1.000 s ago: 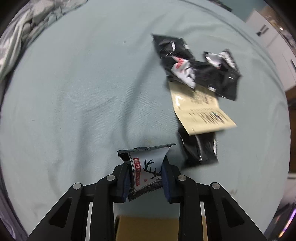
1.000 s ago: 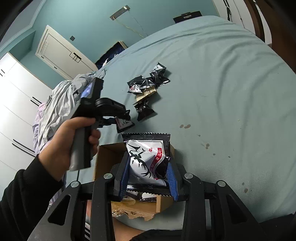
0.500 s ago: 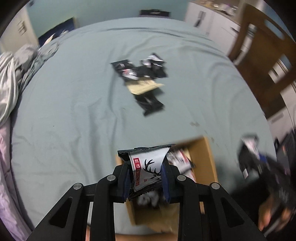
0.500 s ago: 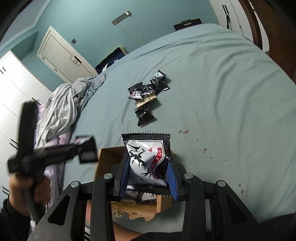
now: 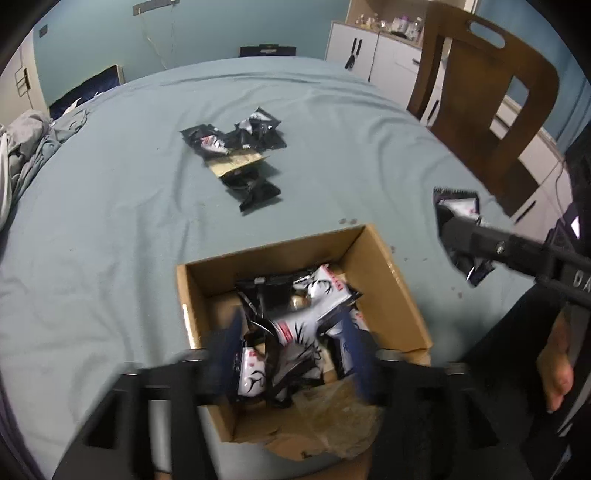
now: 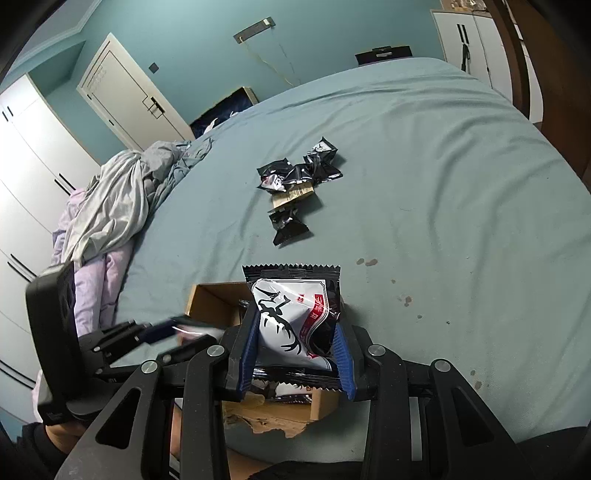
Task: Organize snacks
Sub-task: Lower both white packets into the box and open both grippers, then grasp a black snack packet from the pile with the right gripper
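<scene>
The left tongs (image 5: 291, 354) hang spread and empty over the cardboard box (image 5: 384, 266) of snacks, while the right tongs (image 6: 295, 354) pinch a snack packet (image 6: 291, 317) that, released early, could miss onto the bedsheet (image 6: 424, 184).

Teal walls (image 6: 192, 33) are enclosing a bed (image 6: 424, 155), white wardrobes (image 6: 22, 155), and a wooden chair (image 5: 491, 92).

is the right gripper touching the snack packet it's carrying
Touching. The right wrist view shows the right gripper with both blue pads pressed against the snack packet.
</scene>
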A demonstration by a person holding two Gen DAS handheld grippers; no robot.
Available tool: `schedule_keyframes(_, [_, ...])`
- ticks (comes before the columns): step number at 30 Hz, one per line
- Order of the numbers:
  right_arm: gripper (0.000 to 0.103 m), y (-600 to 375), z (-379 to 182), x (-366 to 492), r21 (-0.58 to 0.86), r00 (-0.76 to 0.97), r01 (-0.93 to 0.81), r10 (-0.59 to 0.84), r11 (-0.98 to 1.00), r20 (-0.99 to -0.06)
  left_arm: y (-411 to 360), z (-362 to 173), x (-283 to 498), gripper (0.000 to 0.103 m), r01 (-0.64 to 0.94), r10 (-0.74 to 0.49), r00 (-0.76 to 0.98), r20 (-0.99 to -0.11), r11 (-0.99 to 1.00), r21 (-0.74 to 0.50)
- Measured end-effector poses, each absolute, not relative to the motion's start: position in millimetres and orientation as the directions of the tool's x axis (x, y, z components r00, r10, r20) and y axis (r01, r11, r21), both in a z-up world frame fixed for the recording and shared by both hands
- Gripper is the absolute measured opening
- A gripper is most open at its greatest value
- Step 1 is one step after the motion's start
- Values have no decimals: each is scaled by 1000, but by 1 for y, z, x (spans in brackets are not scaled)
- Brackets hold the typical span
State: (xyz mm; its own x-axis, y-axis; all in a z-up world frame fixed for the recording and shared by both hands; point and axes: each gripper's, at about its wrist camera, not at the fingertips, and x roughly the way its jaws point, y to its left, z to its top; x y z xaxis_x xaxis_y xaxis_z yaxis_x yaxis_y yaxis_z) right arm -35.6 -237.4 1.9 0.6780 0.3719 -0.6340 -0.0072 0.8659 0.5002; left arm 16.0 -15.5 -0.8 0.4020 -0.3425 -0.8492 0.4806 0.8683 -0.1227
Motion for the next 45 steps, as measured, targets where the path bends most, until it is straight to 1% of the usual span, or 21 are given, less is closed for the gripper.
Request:
schedule_keyframes(1, [35,-237,3,-36,502,678,-9,375,865,-632,-14,1,15,77,469,-333,424,-842,876,-110])
schedule_keyframes(5, [35,-236,4,-36,500,679,-14,375,866,-631,0,8,20,77,405,-300,475,-827,909,-97])
schedule_keyframes(7, [35,-236,3,-35,499,674,-21,381,866,-633,8,10,24,77,365,-260,505,-823,928,-69])
schedule_keyframes(11, [35,-232,1,-32,511,648,-51,418,858,-637,18,12,28,78,311,-194,547,-814,950,-17])
schedule_keyframes(13, [35,-227,2,-31,501,633,-81,433,861,-642,21,13,29,78,296,-184,553,-812,955,-14])
schedule_keyframes(17, [37,-213,2,-29,470,597,-139,452,872,-663,24,13,30,78,284,-173,562,-809,959,-8])
schedule_keyframes(21, [37,-200,-8,-18,478,503,-170,493,862,-710,23,11,30,80,277,-139,579,-803,960,33])
schedule_keyframes(22, [38,-199,-10,-15,474,495,-162,487,866,-720,22,11,29,80,278,-133,582,-802,960,42])
schedule_keyframes(24, [48,-200,-13,-11,467,491,-136,469,873,-734,20,10,28,81,284,-127,585,-801,957,55])
schedule_keyframes(25, [61,-202,-15,-9,469,493,-113,459,876,-739,19,10,28,81,287,-125,585,-801,956,60])
schedule_keyframes(26, [68,-205,-16,-7,475,495,-89,453,875,-742,18,10,27,81,290,-122,586,-801,955,67])
schedule_keyframes(32, [69,-221,-13,-6,526,532,-9,449,851,-717,13,14,22,81,289,-84,628,-774,948,132])
schedule_keyframes(41, [69,-233,-13,-16,487,575,131,334,863,-747,12,12,23,82,294,-81,614,-785,946,133])
schedule_keyframes(45, [69,-237,-7,-10,496,567,122,350,860,-746,15,13,27,82,270,-81,615,-784,956,112])
